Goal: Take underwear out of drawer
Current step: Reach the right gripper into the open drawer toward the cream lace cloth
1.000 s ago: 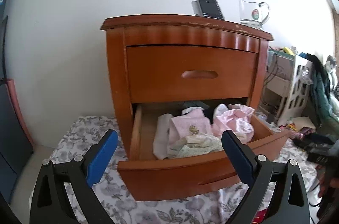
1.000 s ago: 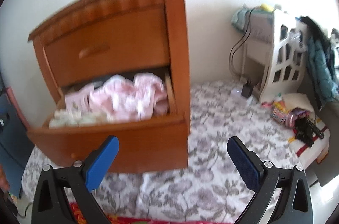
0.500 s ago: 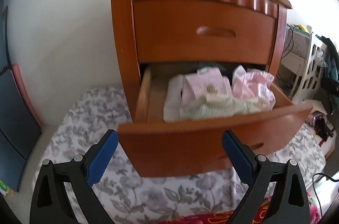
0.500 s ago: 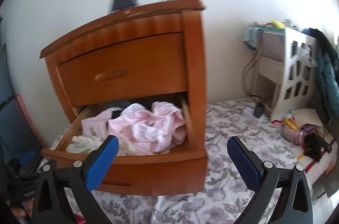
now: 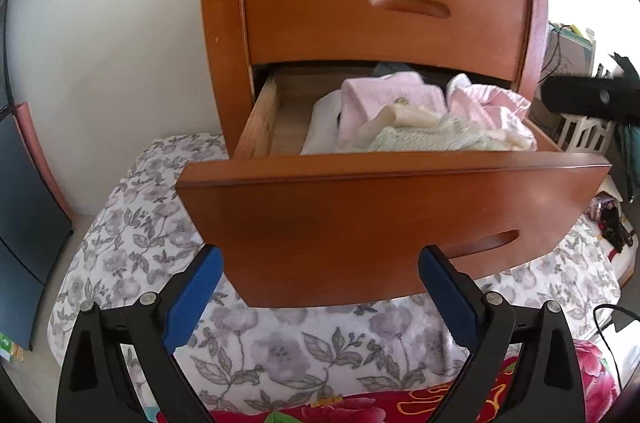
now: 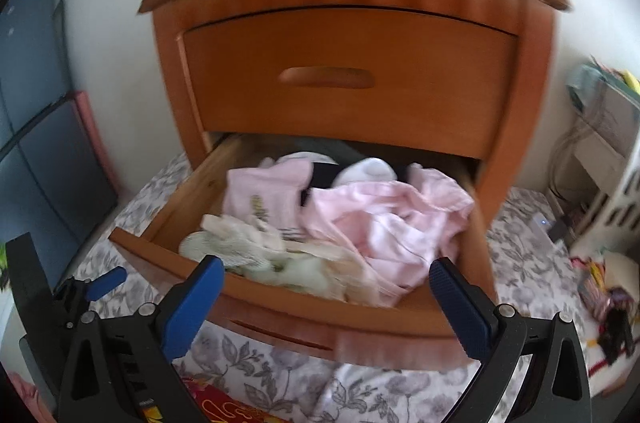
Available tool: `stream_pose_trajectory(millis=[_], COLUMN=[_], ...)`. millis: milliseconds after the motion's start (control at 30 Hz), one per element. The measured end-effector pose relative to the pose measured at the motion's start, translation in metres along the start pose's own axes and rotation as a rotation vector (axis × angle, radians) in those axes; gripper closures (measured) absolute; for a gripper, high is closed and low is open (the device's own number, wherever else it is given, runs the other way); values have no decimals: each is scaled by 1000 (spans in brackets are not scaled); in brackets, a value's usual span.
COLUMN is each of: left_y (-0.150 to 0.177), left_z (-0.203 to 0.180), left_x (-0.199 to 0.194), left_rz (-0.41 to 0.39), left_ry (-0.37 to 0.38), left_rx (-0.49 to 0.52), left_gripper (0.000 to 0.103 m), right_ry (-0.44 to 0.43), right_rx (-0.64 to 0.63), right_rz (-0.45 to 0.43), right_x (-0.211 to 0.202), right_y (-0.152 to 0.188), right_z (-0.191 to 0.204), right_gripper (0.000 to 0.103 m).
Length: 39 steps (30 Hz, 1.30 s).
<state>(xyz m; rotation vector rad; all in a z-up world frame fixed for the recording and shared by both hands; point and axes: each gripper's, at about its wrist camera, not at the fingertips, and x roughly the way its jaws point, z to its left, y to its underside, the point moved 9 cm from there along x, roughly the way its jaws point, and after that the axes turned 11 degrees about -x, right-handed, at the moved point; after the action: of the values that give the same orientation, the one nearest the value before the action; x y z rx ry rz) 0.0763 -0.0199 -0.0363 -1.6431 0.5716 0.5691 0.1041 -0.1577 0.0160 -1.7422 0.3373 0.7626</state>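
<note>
The lower drawer (image 6: pixel 280 311) of the wooden nightstand (image 6: pixel 352 79) stands pulled out over a floral bedsheet (image 6: pixel 400 387), and the underwear lies heaped inside it: a crumpled pale pink garment (image 6: pixel 384 223) toward the drawer's 3 o'clock side, a folded pink piece (image 6: pixel 264 191) at about 10 o'clock, and a cream-and-green knitted piece (image 6: pixel 240 247) against the front board at 7 o'clock. In the right wrist view the right hand-held gripper (image 6: pixel 326 307) has its blue pads spread wide with nothing between them, framing the drawer front at 6 o'clock, clear of the clothes. The left hand-held gripper (image 5: pixel 320 289) is likewise wide open and empty, low in its own view, its pads to either side of the drawer's front panel (image 5: pixel 380 223); whether they touch it is unclear. It also shows at 8 o'clock in the right wrist view (image 6: pixel 100 283). The upper drawer (image 5: pixel 384 3) is closed. A white cabinet (image 6: pixel 608 159) sits at 3 o'clock.
</note>
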Motion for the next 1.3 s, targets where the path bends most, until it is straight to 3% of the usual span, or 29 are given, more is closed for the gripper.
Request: stream_pose_trajectory(millis=[200, 333, 600, 767, 1067, 1300], left_y=[5, 14, 24, 28, 30, 32], left_z=[6, 3, -2, -9, -7, -9], left_x=[4, 9, 11, 11, 14, 15], left_rz=[11, 37, 18, 14, 13, 10], left_ry=[7, 20, -25, -37, -51, -52], left_rx=[-18, 7, 37, 81, 85, 97], left_gripper=[5, 5, 5, 5, 5, 5], right_ry=[-12, -17, -30, -61, -244, -292], right_rx=[-42, -39, 55, 51, 10, 12], right_rz=[49, 109, 177, 198, 208, 272], right_x=[22, 37, 56, 65, 65, 75], right_y=[-10, -4, -2, -6, -10, -2], right_z=[14, 8, -23, -18, 34, 50], right_gripper=[1, 8, 27, 39, 44, 54])
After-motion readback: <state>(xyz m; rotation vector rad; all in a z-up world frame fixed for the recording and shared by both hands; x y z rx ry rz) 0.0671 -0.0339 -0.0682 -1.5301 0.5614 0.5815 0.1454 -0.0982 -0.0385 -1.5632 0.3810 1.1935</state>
